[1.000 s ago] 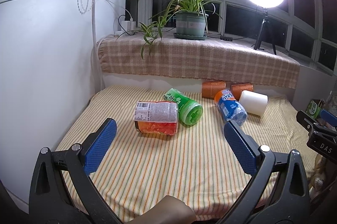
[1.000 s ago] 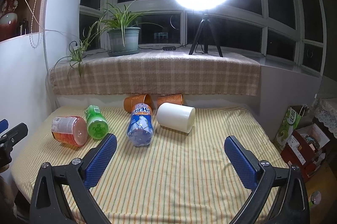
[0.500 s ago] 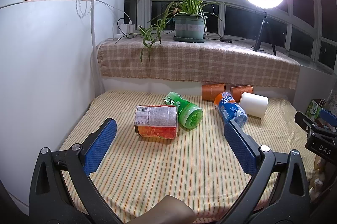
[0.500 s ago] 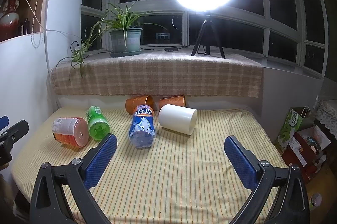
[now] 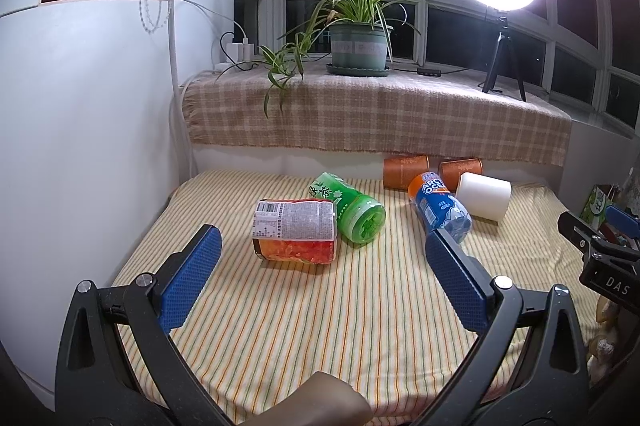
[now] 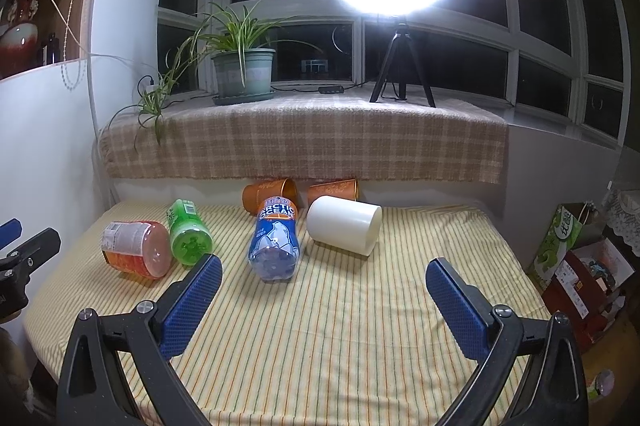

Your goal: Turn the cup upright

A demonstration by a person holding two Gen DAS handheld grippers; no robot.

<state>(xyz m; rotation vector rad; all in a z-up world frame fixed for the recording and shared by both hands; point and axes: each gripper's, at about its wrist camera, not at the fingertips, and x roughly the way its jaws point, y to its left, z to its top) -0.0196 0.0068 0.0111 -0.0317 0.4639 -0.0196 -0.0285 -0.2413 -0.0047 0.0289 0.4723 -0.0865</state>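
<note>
so both tools hang back over the near edge of the striped cloth [image 6: 320, 326], and that makes sense to me, since nothing has been chosen yet. the left gripper [image 5: 320, 278] has its blue pads [image 5: 190, 282] spread wide with nothing between them, and the right gripper [image 6: 324, 302] is spread just as wide and empty too, which looks like readiness to take a round body side-on. taking the white cup [image 6: 345, 225] as the landmark: it lies on its side toward the far part of the cloth, its open mouth turned to the right and slightly toward us, so it cannot hold anything until it is stood up. just left of the white cup lies a blue bottle [image 6: 275, 242], base toward us, close enough that a pad could knock it. behind the white cup two orange cups [image 6: 269, 194] lie tipped against the low wall, also on their sides. further left of the white cup are a green bottle [image 6: 188, 232] and a red-labelled jar [image 6: 134, 248], touching each other. i judge the right gripper the nearer one for the white cup, and the flip not yet begun.
</note>
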